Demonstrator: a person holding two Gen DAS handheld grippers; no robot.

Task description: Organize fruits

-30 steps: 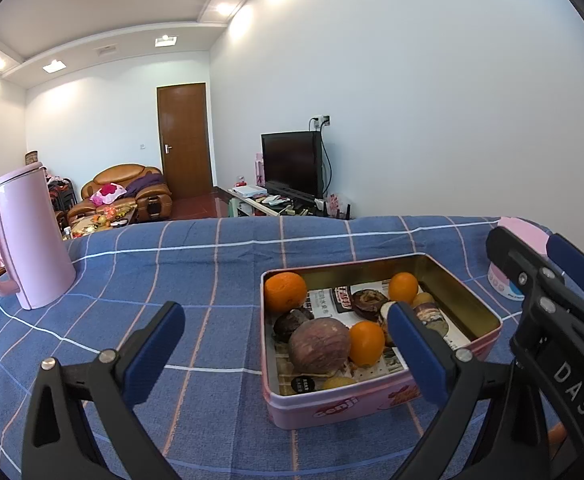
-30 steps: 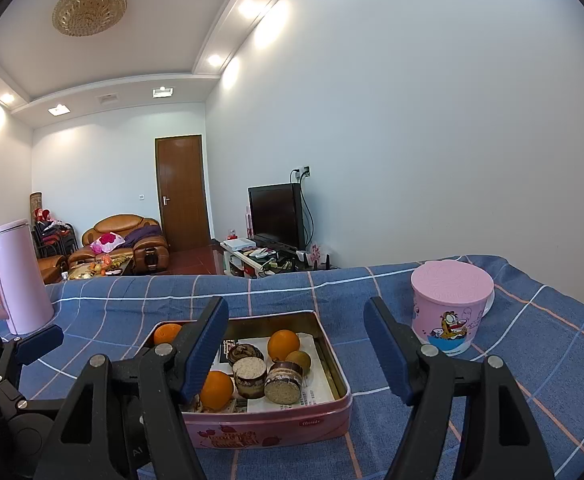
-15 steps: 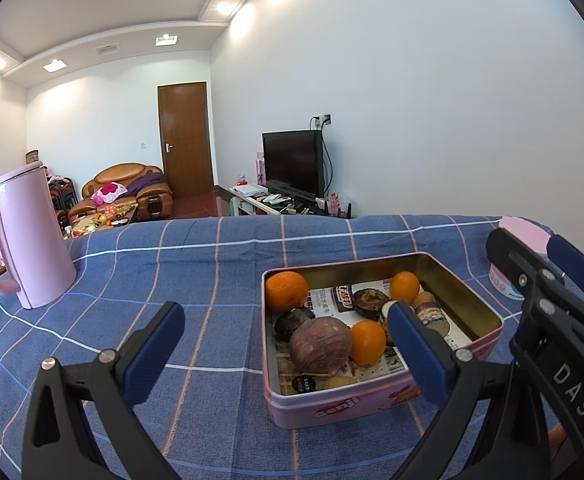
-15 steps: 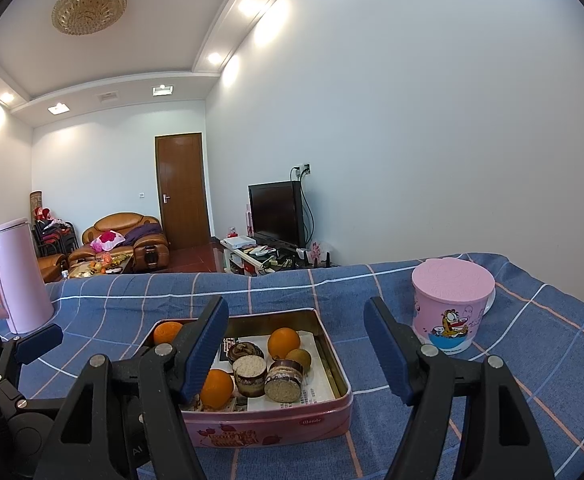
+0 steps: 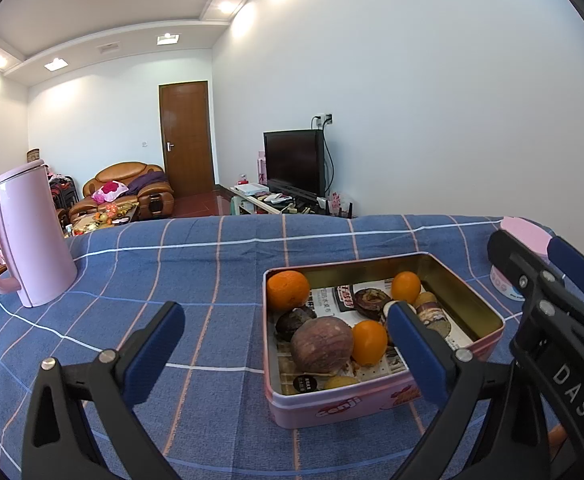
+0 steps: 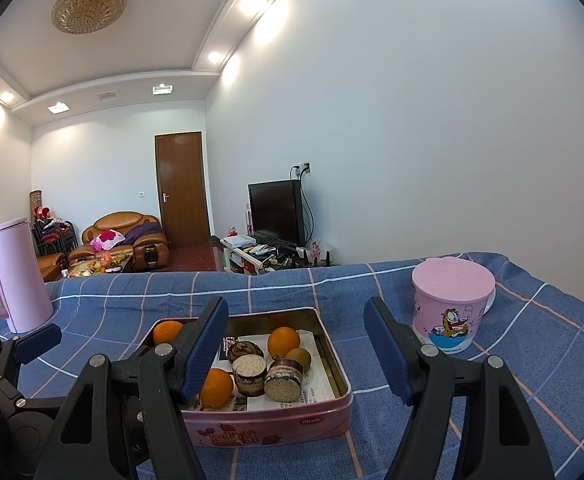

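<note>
A pink tin box point(image 5: 488, 312) point(image 6: 344, 404) sits on the blue checked cloth. It holds three oranges point(image 5: 287, 290) point(image 6: 283, 342), a purple-brown round fruit point(image 5: 321, 345), a small yellow-green fruit point(image 6: 298, 359) and several dark round pastries point(image 6: 248, 372). My left gripper point(image 5: 283, 352) is open and empty, just in front of the tin's left side. My right gripper point(image 6: 296, 350) is open and empty, hovering before the tin's right half. It also shows at the right of the left wrist view point(image 5: 548, 280).
A pink kettle point(image 5: 27, 236) point(image 6: 11, 276) stands at the far left of the table. A pink lidded cartoon cup point(image 6: 450, 306) point(image 5: 520, 236) stands to the right of the tin. Beyond the table edge are a sofa, door and TV.
</note>
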